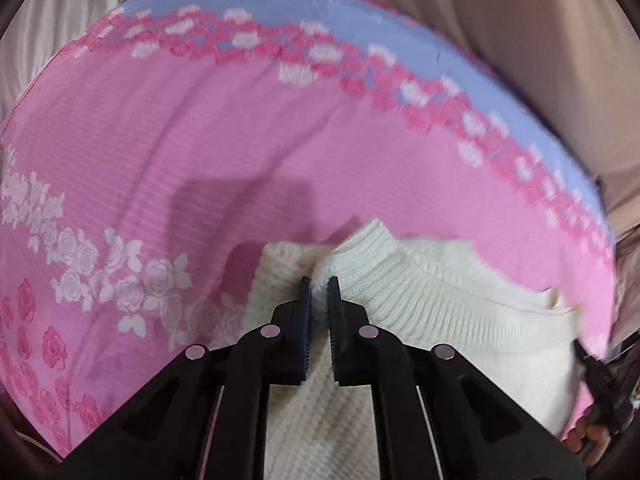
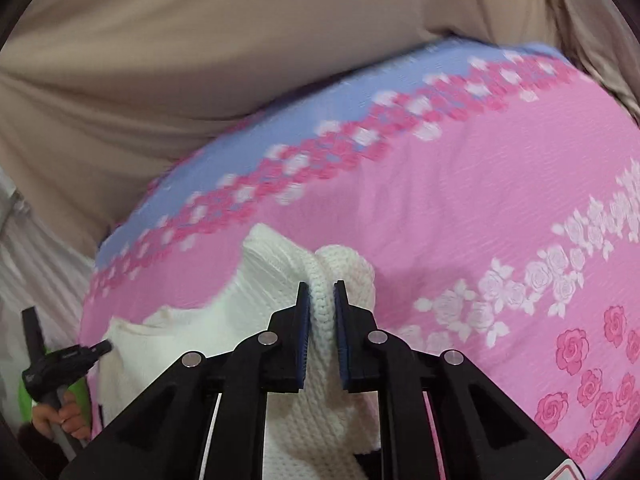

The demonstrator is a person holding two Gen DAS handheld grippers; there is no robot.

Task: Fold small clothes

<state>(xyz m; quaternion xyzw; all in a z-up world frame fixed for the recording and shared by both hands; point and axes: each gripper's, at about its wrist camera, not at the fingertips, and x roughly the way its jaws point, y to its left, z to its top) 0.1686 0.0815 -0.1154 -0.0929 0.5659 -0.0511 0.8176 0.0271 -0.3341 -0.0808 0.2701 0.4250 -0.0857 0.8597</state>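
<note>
A small cream-white knitted sweater [image 1: 440, 304] lies on a pink bed cover with rose prints [image 1: 160, 152]. My left gripper [image 1: 319, 280] is shut on a ribbed edge of the sweater, with knit bunched between its blue pads. My right gripper [image 2: 321, 285] is shut on another thick knitted fold of the same sweater [image 2: 264, 280], which drapes down below the fingers. In the right wrist view the left gripper [image 2: 96, 347] shows at the far left, at the sweater's other side. In the left wrist view the right gripper's body [image 1: 600, 392] shows at the far right edge.
The bed cover [image 2: 480, 200] has a blue band with pink and white flowers along its far edge [image 1: 360, 36]. Beige curtain or sheet fabric [image 2: 200, 60] hangs behind the bed. A hand [image 2: 68, 412] holds the left gripper's handle.
</note>
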